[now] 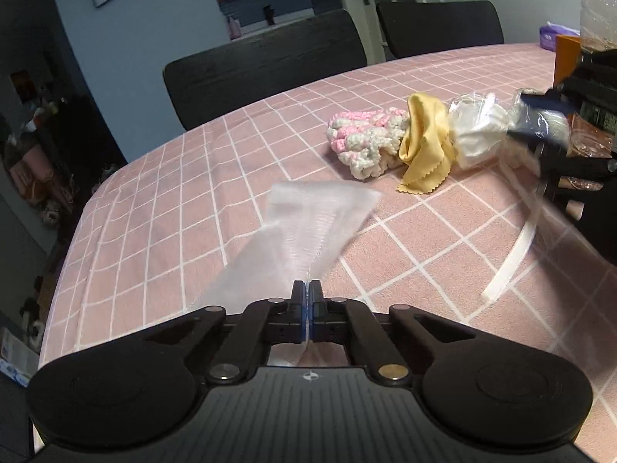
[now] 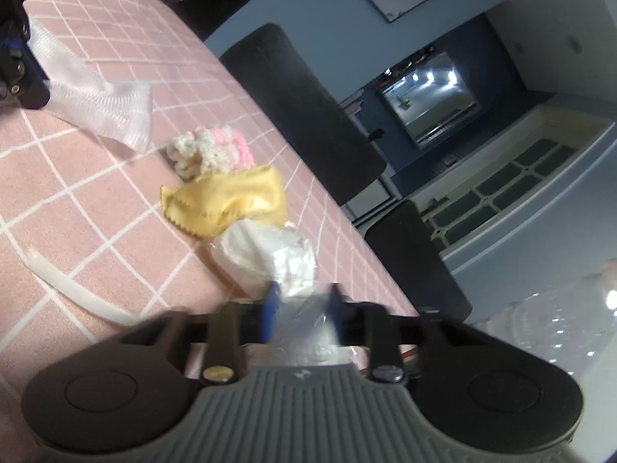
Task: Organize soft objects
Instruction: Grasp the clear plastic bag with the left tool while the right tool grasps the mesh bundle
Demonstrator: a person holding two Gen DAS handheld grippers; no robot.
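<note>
The left hand-held gripper [image 1: 307, 289] has its jaws pressed fully together on one end of a sheer white mesh bag [image 1: 308, 223], which fans out forward from the fingertips above the desk [image 1: 173, 200], covered in a pink cloth with a white grid. The bag's image is blurred.

The right hand-held gripper [image 2: 302, 308] has its blue-padded jaws partly apart, with the crinkled clear plastic of a wrapped white bundle [image 2: 270, 258] lying between them; motion blur hides whether the pads actually press on it, so I cannot tell if it is gripped.

That bundle ends a row of soft things lying toward the desk's far edge, near the two dark chairs [image 1: 266, 69]. Touching it is a yellow cloth [image 1: 426, 146] with pinked edges, crumpled. Against the cloth's other side lies a pink-and-cream crocheted piece [image 1: 362, 142].

A curved white plastic strip [image 1: 513, 258] lies on the desk nearer the right gripper, apart from the row. At the desk's far right corner stand an orange box [image 1: 566, 58] and a purple packet [image 1: 555, 34].
</note>
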